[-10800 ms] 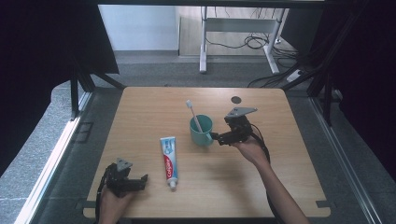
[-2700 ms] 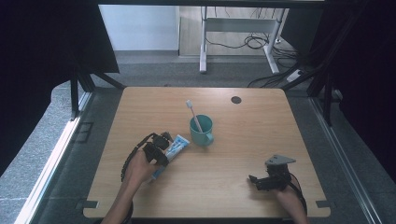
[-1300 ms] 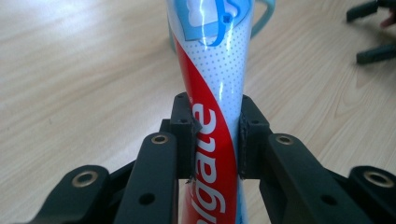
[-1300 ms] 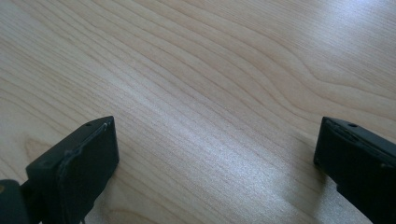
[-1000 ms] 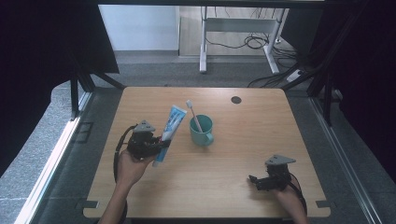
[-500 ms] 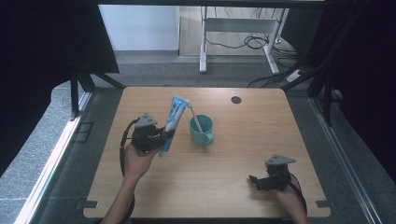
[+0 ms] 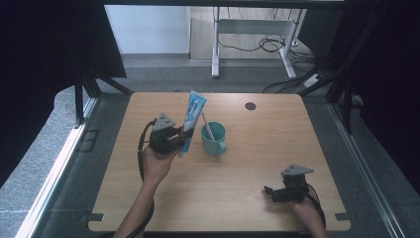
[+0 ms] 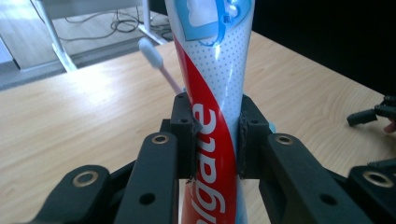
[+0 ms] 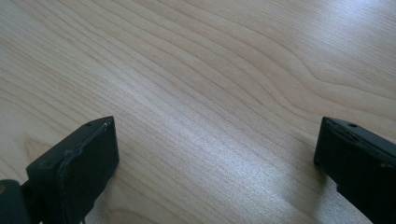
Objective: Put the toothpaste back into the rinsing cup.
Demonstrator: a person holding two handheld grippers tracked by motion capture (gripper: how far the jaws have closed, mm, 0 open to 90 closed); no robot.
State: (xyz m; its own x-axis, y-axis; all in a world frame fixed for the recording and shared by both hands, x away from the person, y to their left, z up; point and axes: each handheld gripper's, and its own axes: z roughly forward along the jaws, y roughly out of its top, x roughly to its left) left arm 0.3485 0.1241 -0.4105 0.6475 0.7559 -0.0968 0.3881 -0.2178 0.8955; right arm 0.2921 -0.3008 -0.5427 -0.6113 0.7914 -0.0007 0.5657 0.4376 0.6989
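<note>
Toothpaste is held off the table by the left gripper (image 7: 184,137): the tube (image 7: 190,119) is clamped low on its body between the two black jaws and stands nearly upright, its flat crimped end tipped slightly away from the person, toward the far edge. In the left gripper view the pads (image 8: 184,135) are pressed against both sides of the tube (image 8: 215,84), across the red band with white lettering, and the blue-and-white printed part rises out of the top of that view. Just to the tube's right in the high view a teal mug (image 7: 214,139) is seen standing upright on the wooden table (image 7: 277,124), near the middle, with its handle turned toward the person. A toothbrush (image 7: 207,126) is leaned inside the mug, and its white head (image 8: 150,50) is seen just behind the tube in the left gripper view. Tube and mug are close together, but whether they touch cannot be told.

The right gripper (image 7: 270,192) is rested low near the table's near right corner, well apart from the mug. Its jaws are spread wide, with bare wood (image 9: 210,93) between them and nothing held. A small dark round disc (image 7: 250,106) is set in the tabletop near the far edge.
</note>
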